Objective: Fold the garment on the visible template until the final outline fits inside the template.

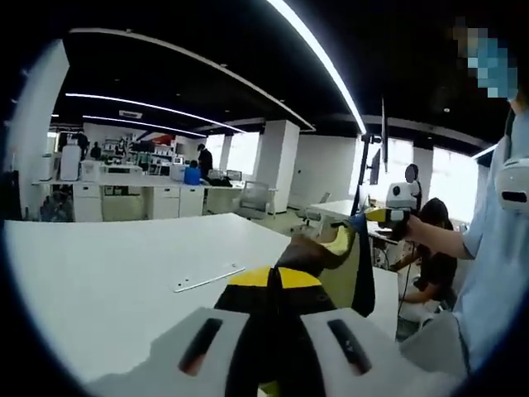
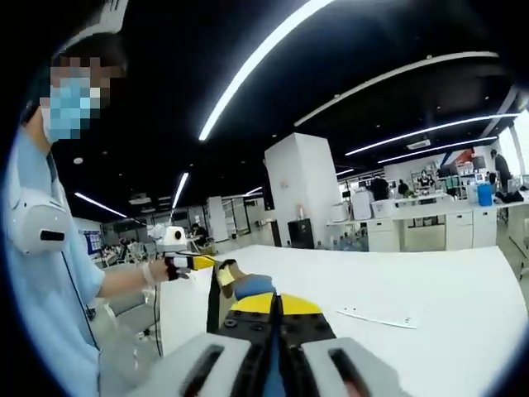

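Yellow-and-black cloth of the garment (image 1: 285, 285) sits clamped between the jaws of my left gripper (image 1: 277, 331), low centre of the left gripper view. My right gripper (image 2: 277, 339) is likewise closed on the garment (image 2: 252, 289), whose blue fold shows at the jaw tips. It hangs stretched between both grippers above the white table (image 1: 107, 273). A pale template strip (image 2: 376, 317) lies on the table, lower right of the right gripper view.
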Available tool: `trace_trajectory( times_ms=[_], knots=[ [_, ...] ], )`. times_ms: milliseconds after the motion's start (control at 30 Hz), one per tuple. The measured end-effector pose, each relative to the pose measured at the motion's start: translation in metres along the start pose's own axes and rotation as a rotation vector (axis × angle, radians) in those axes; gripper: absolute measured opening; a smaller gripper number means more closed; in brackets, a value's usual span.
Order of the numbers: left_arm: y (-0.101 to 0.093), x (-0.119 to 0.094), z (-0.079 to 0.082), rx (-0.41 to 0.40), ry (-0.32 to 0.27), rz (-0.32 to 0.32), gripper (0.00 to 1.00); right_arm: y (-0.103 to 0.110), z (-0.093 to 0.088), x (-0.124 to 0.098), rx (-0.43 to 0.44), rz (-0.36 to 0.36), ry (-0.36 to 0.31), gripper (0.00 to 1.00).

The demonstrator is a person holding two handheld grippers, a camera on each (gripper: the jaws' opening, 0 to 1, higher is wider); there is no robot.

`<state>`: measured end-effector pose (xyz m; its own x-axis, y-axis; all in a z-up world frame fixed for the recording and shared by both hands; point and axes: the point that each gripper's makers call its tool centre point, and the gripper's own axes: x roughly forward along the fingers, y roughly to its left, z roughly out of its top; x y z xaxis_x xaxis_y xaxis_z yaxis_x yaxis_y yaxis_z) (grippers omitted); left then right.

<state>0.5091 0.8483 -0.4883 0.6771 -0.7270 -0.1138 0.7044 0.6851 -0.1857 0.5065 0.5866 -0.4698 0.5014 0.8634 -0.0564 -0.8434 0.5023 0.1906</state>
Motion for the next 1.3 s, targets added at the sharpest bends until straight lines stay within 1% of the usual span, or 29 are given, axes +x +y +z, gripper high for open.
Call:
trace_trajectory(
  times_ms=[100, 133, 167, 200, 267, 300, 333, 400, 500, 533, 567, 600, 633, 667, 700, 800, 833, 867, 900, 967, 1000, 1033, 1100, 1200, 1233, 1300],
  knots=[
    [0.019, 0.015, -0.017, -0.026, 0.052, 0.015, 0.00, -0.020, -0.014, 0.013, 0.030, -0.012, 0.045, 0.00],
    [0.024, 0.020, -0.021, -0.031, 0.058, 0.011, 0.00, -0.029, -0.021, 0.020, 0.039, -0.021, 0.072, 0.00],
    [0.033, 0.027, -0.028, -0.041, 0.076, 0.014, 0.00, -0.035, -0.025, 0.024, 0.032, -0.023, 0.079, 0.00],
    [0.040, 0.033, -0.035, -0.048, 0.096, 0.022, 0.00, -0.045, -0.031, 0.031, 0.042, -0.031, 0.098, 0.00],
    [0.049, 0.041, -0.043, -0.044, 0.113, 0.026, 0.00, -0.059, -0.041, 0.042, 0.043, -0.036, 0.123, 0.00],
    [0.056, 0.047, -0.047, -0.056, 0.123, 0.031, 0.00, -0.062, -0.043, 0.044, 0.046, -0.038, 0.128, 0.00],
    [0.059, 0.050, -0.050, -0.056, 0.125, 0.029, 0.00, -0.074, -0.047, 0.049, 0.057, -0.040, 0.142, 0.00],
    [0.071, 0.060, -0.059, -0.082, 0.144, 0.035, 0.00, -0.088, -0.058, 0.058, 0.072, -0.050, 0.165, 0.00],
    [0.086, 0.073, -0.072, -0.087, 0.161, 0.043, 0.00, -0.107, -0.071, 0.068, 0.089, -0.061, 0.183, 0.00],
    [0.093, 0.079, -0.079, -0.088, 0.172, 0.048, 0.00, -0.115, -0.077, 0.073, 0.111, -0.065, 0.195, 0.00],
    [0.096, 0.081, -0.082, -0.092, 0.177, 0.052, 0.00, -0.119, -0.083, 0.076, 0.115, -0.072, 0.203, 0.00],
    [0.103, 0.087, -0.089, -0.101, 0.185, 0.058, 0.00, -0.122, -0.090, 0.079, 0.133, -0.080, 0.213, 0.00],
    [0.107, 0.091, -0.094, -0.110, 0.190, 0.061, 0.00, -0.129, -0.099, 0.084, 0.148, -0.087, 0.229, 0.00],
    [0.115, 0.098, -0.101, -0.112, 0.198, 0.068, 0.00, -0.133, -0.104, 0.088, 0.149, -0.088, 0.235, 0.00],
    [0.120, 0.101, -0.107, -0.118, 0.207, 0.076, 0.00, -0.141, -0.114, 0.092, 0.160, -0.091, 0.258, 0.00],
    [0.137, 0.114, -0.129, -0.142, 0.242, 0.095, 0.00, -0.156, -0.139, 0.103, 0.172, -0.108, 0.313, 0.00],
    [0.141, 0.117, -0.135, -0.148, 0.249, 0.100, 0.00, -0.163, -0.152, 0.107, 0.184, -0.122, 0.352, 0.00],
    [0.145, 0.120, -0.143, -0.164, 0.265, 0.104, 0.00, -0.168, -0.157, 0.112, 0.184, -0.127, 0.358, 0.00],
    [0.152, 0.123, -0.155, -0.175, 0.288, 0.117, 0.00, -0.170, -0.163, 0.115, 0.189, -0.128, 0.368, 0.00],
    [0.160, 0.127, -0.174, -0.223, 0.323, 0.134, 0.00, -0.180, -0.179, 0.123, 0.200, -0.145, 0.398, 0.00],
    [0.161, 0.130, -0.179, -0.235, 0.330, 0.135, 0.00, -0.183, -0.186, 0.125, 0.210, -0.151, 0.418, 0.00],
    [0.163, 0.132, -0.187, -0.232, 0.343, 0.131, 0.00, -0.189, -0.195, 0.128, 0.217, -0.160, 0.440, 0.00],
    [0.165, 0.135, -0.197, -0.232, 0.363, 0.138, 0.00, -0.192, -0.204, 0.133, 0.226, -0.162, 0.456, 0.00],
    [0.169, 0.138, -0.207, -0.243, 0.387, 0.144, 0.00, -0.196, -0.218, 0.139, 0.207, -0.162, 0.499, 0.00],
    [0.170, 0.139, -0.208, -0.244, 0.387, 0.146, 0.00, -0.198, -0.220, 0.140, 0.207, -0.164, 0.506, 0.00],
    [0.173, 0.141, -0.214, -0.255, 0.398, 0.154, 0.00, -0.202, -0.226, 0.141, 0.214, -0.167, 0.524, 0.00]
  ],
)
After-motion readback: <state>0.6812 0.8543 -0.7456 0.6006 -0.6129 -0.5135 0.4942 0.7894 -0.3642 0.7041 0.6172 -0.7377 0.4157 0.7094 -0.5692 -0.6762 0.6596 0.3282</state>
